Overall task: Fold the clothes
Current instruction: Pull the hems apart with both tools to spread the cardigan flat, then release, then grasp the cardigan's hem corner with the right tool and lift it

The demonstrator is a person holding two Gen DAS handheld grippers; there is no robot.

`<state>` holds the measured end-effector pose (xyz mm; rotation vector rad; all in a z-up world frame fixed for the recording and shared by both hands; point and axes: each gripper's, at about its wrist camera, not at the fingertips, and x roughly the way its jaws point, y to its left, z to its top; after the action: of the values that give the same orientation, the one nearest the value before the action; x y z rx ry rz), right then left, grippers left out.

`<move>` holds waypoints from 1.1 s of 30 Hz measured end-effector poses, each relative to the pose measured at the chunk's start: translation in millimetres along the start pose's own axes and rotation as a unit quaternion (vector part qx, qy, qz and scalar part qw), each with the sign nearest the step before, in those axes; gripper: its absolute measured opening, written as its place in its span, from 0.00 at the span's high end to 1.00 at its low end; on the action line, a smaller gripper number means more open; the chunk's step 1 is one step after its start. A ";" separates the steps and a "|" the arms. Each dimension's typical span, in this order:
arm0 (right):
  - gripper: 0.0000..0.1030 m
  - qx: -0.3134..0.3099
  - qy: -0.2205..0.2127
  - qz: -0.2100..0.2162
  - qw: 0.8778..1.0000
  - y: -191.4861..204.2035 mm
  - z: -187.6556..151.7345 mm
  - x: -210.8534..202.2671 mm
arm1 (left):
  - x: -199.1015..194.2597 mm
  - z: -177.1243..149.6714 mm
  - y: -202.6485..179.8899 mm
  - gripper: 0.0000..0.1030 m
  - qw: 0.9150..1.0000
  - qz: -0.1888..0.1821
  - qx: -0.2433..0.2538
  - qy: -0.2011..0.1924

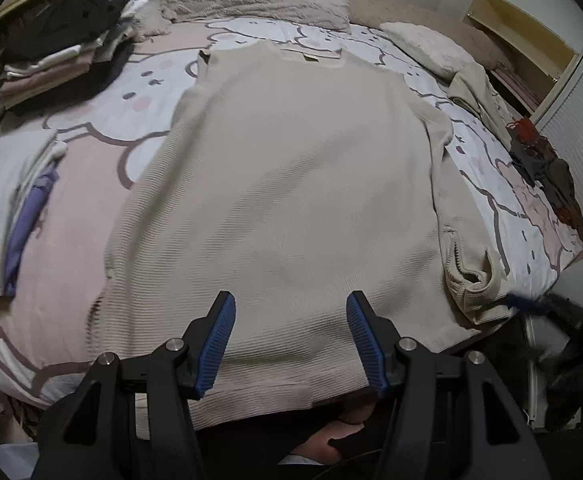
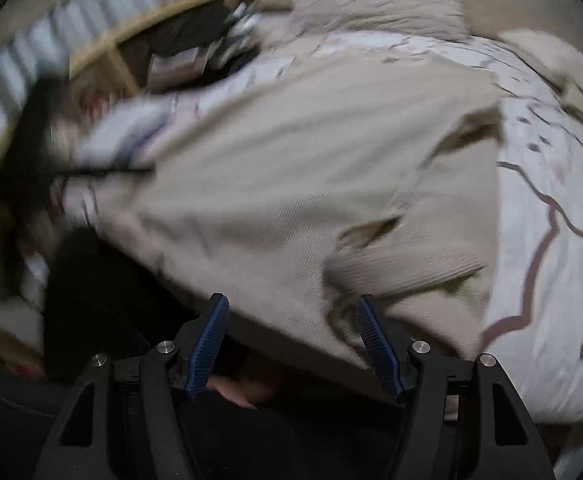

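Left gripper (image 1: 290, 300): nearest thing in its own view, blue pads parted about halfway, nothing between them, hovering over the near hem.
Right gripper (image 2: 291, 302): pads also apart, nothing pinched; fabric edge lies under and beyond the tips. View is motion-blurred, so can't tell whether the tips touch the cloth.
Garment (image 1: 291, 184): beige ribbed knit top spread flat on the bed (image 1: 131, 120), collar and label at the far end, hem at the near edge by both grippers.
Long axis: runs straight away from the left gripper, hem to collar, roughly centred on it.
Sleeve (image 1: 467, 240): lies down the right side of the body panel, cuff with a short zip bunched near the bed's near-right edge.
Sleeve vs right gripper: in the right wrist view the sleeve (image 2: 403, 248) sits just ahead and to the right of the tips, rumpled, partly over the body panel.
Nearer hand: right one for that sleeve; left one is centred on the hem, well apart from it.
Next move (judgement): right gripper takes the cuff and carries it inward across the body.
Risk: bunched cuff means a pinch may catch several layers.
Clutter: folded stack (image 1: 59, 60) far left, loose items (image 1: 543, 160) far right, both clear of the garment.
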<state>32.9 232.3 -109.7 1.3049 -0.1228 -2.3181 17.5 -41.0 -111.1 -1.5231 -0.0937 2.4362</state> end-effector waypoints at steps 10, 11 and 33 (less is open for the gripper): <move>0.36 0.166 0.007 0.028 0.986 -70.0 5.1 9.6 | 7.8 -7.7 -12.7 0.44 1.000 -0.024 0.008 0.009; 0.36 0.153 -0.003 0.031 0.988 -64.0 9.4 11.6 | 8.1 -7.9 -12.3 0.44 1.000 -0.022 0.007 0.010; 0.36 0.102 0.032 0.016 0.994 -44.6 1.8 7.2 | 11.3 -18.1 2.5 0.44 0.999 -0.026 -0.013 0.016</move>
<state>12.4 268.2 -127.8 1.4619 -0.3647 -2.2816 28.5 -42.0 -129.5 -1.5507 -0.1571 2.3781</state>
